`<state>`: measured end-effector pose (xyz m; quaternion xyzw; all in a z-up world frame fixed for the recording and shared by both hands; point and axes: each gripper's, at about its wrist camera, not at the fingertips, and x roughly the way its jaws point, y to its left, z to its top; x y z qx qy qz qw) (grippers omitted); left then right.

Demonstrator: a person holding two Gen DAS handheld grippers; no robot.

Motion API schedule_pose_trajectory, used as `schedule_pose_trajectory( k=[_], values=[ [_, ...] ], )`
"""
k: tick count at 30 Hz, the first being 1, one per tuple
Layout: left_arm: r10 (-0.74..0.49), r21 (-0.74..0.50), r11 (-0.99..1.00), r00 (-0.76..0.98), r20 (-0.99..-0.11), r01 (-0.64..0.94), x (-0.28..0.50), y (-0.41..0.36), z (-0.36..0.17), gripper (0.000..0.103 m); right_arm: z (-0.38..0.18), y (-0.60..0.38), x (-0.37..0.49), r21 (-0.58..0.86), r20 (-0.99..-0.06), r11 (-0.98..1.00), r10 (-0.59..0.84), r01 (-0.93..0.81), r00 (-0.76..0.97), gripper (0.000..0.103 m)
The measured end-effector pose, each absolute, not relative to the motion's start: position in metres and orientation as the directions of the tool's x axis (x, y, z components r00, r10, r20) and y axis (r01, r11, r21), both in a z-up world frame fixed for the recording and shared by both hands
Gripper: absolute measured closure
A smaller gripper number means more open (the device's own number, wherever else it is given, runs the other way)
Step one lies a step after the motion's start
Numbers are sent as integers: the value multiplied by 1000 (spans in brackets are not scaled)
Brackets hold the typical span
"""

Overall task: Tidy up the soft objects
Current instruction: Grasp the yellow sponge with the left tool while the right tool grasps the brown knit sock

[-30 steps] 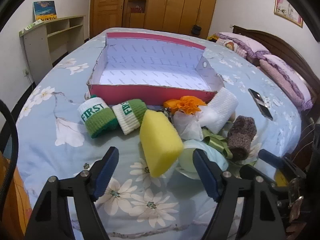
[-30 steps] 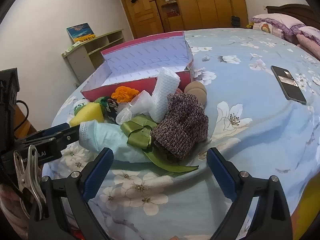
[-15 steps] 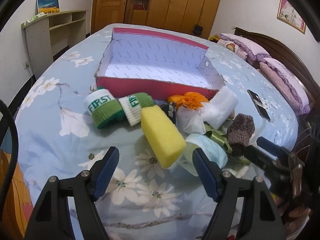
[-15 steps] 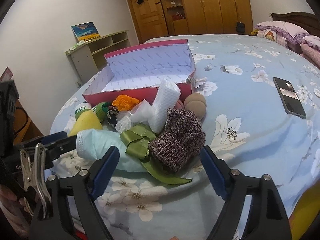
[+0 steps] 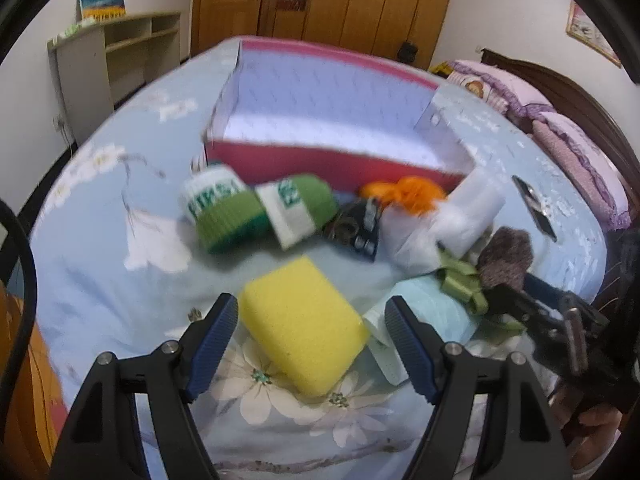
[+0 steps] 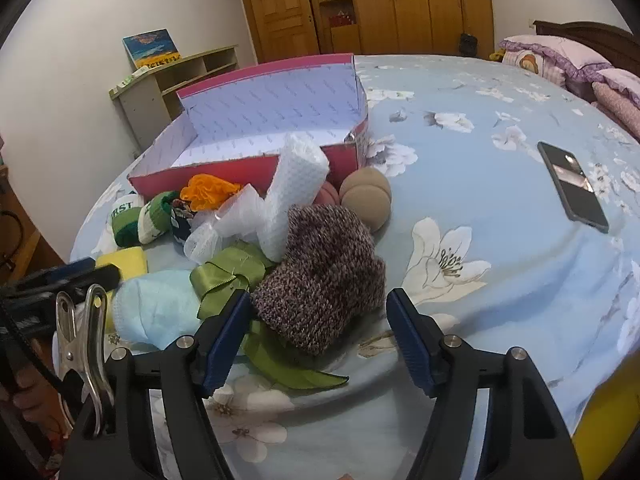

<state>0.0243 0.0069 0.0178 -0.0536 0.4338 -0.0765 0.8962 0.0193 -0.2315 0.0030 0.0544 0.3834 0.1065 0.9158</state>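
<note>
A pile of soft things lies on the flowered bed in front of an open pink box (image 5: 320, 164) (image 6: 240, 172). My left gripper (image 5: 312, 344) is open, its jaws on either side of a yellow sponge (image 5: 304, 320). My right gripper (image 6: 318, 338) is open, its jaws on either side of a brown knitted sock (image 6: 320, 276). Around them lie two green-and-white wristbands (image 5: 256, 208), a green ribbon (image 6: 228, 276), a pale blue mask (image 6: 156, 304), white foam wrap (image 6: 296, 184), an orange puff (image 6: 208, 192) and a tan pad (image 6: 366, 200).
A black phone (image 6: 572, 184) lies on the bed to the right. Pillows (image 6: 560, 56) and a headboard are at the far right. A shelf unit (image 5: 116, 52) stands by the left wall, wardrobes behind. The bed's near edge is close below both grippers.
Both grippers have moved forward and down onto the pile. The sponge now sits between the left jaws and the sock between the right jaws.
</note>
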Motion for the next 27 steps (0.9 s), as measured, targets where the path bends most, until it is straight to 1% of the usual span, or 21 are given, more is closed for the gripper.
schedule_pose_trajectory(
  k=[3,6,10,12,13,14,15,16,17,19,20,21,27],
  values=[
    [-181,-175,982,601,-778,69,24,13,10,24,-1,-231,19,180,-691,970,241,-162,681,35],
    [-118,-147,989,607,-786,3,24,21,4,23,-4,-229,21,184,-697,968,249,-168,672,39],
    [-177,-233,972,571,-801,-25,30,30,-7,23,-9,-227,20,182,-700,969,248,-168,670,46],
    [-195,-247,969,575,-795,-13,28,29,-7,24,-10,-227,19,185,-698,968,252,-171,671,50],
    [-205,-254,967,577,-791,-5,27,28,-7,27,-10,-227,19,186,-696,967,253,-172,672,53],
    [-218,-266,964,580,-785,4,26,28,-6,35,-9,-228,18,187,-692,967,253,-171,676,56],
    [-232,-277,961,580,-781,12,26,28,-5,40,-8,-228,17,188,-688,967,253,-170,680,58],
    [-246,-288,957,580,-776,21,25,29,-5,49,-8,-229,16,190,-683,967,255,-170,684,61],
    [-265,-302,953,581,-770,34,23,29,-4,57,-7,-229,15,191,-679,967,255,-170,689,63],
    [-270,-305,952,587,-764,40,21,27,-1,58,-4,-230,12,188,-667,968,251,-167,702,66],
    [-272,-304,951,594,-758,47,18,28,1,59,-2,-230,11,186,-662,968,249,-166,707,71],
    [-272,-305,951,596,-755,48,18,28,3,60,1,-230,9,180,-652,970,244,-165,718,72],
    [-256,-302,952,646,-719,43,4,38,19,60,15,-228,-1,148,-617,974,224,-169,755,78]
  ],
)
